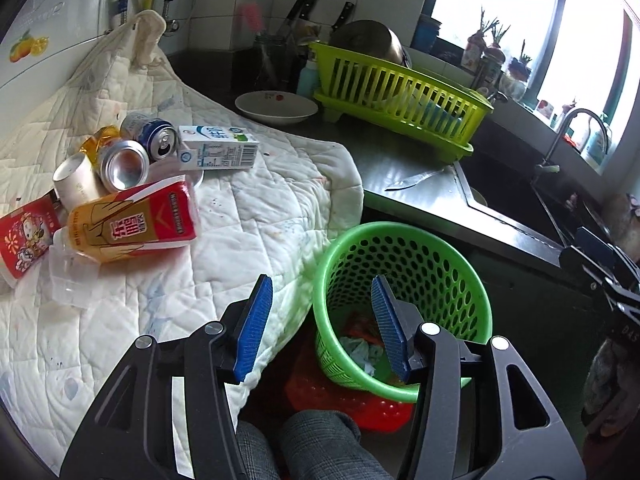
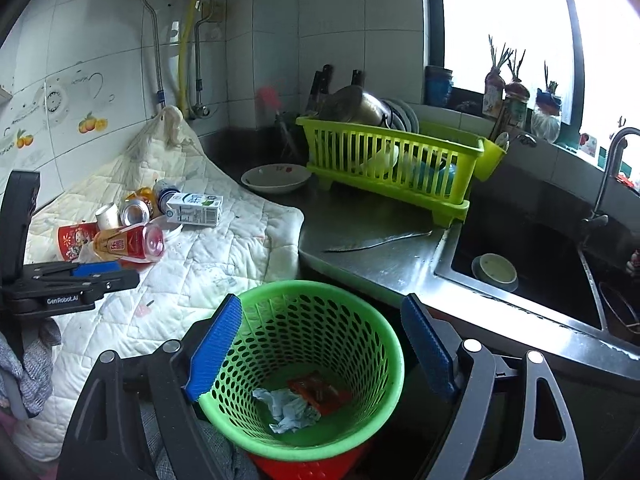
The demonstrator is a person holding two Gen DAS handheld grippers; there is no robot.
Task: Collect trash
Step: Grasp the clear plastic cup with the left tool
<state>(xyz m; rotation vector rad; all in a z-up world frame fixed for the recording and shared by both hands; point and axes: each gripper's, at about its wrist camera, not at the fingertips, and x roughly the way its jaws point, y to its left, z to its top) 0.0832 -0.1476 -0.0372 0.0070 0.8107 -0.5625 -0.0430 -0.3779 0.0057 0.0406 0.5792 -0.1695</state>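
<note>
Both claws hang wide and empty over the green basket (image 2: 300, 364), which stands on a red stool (image 1: 360, 400) below the counter's front edge. The left gripper (image 1: 320, 328) spreads beside the basket's rim; the right gripper (image 2: 320, 348) straddles it.

The trash lies heaped toward the left edge of the quilted cloth (image 1: 240, 220): a yellow-red bottle (image 1: 132, 220), a silver can (image 1: 124, 164), a blue can (image 1: 156, 140), a milk carton (image 1: 218, 148), a paper cup (image 1: 76, 182) and a red packet (image 1: 24, 240).

I reckon the cans could roll if nudged, since they lean on one another, and a snagged cloth could drag the heap off the edge.

Only the right wrist view shows the basket's bottom, with crumpled paper (image 2: 288, 408) and a red wrapper (image 2: 320, 392), and a bowl in the sink (image 2: 496, 272). The left view shows the heap closer.
</note>
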